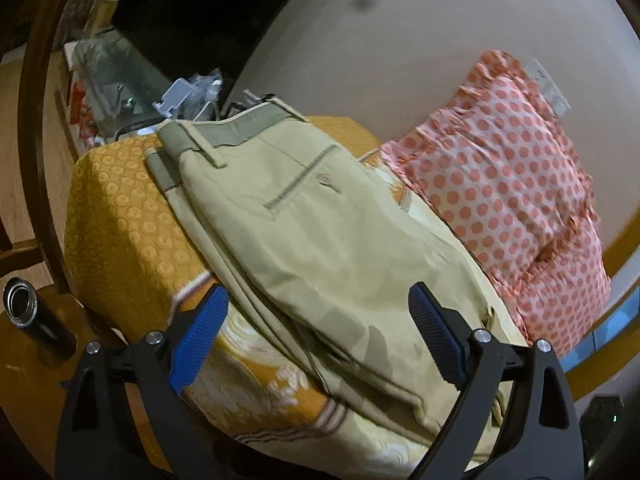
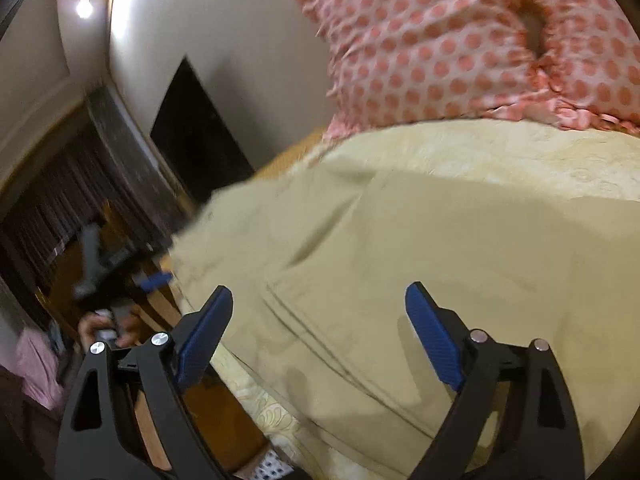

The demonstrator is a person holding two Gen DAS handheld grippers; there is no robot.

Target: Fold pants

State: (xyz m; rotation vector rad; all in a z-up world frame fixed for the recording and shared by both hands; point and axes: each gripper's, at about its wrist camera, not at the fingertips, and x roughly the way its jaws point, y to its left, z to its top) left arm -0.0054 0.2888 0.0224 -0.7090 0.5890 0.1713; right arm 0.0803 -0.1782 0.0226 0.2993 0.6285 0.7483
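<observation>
Pants (image 1: 320,236) folded lengthwise on bed (image 1: 120,216), waistband far, long axis running toward left tool (image 1: 318,320). Pillow (image 1: 500,184) just beside pants. Left tool, right tool (image 2: 320,316): both wide, holding nothing.

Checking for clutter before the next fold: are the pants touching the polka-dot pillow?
Apart. The left wrist view shows a strip of yellow bedspread between the khaki pants and the polka-dot pillow.
</observation>
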